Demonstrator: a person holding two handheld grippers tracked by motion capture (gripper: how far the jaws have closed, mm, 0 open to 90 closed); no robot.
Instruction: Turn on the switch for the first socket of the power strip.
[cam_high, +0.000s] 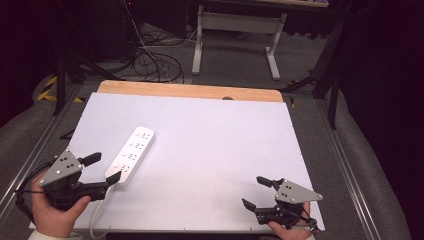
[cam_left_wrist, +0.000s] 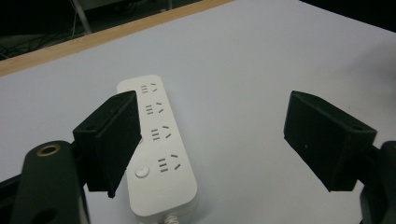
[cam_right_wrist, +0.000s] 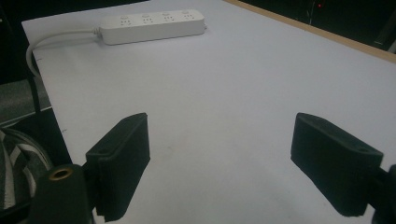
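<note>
Apparently nothing is begun: the white power strip (cam_high: 130, 156) lies untouched at the desk's (cam_high: 210, 135) nine o'clock. Just beside it the left claw (cam_high: 106, 168) gapes wide and empty; the right claw (cam_high: 256, 191), at five o'clock, likewise

No legible text, brand, number or label is found in any view. The white power strip (cam_left_wrist: 159, 144) carries only socket slot markings and a round button, without readable print. Yellow-and-black hazard striping (cam_high: 47, 90) is seen on the floor beyond the table's far left corner; no wording is borne by it.
</note>
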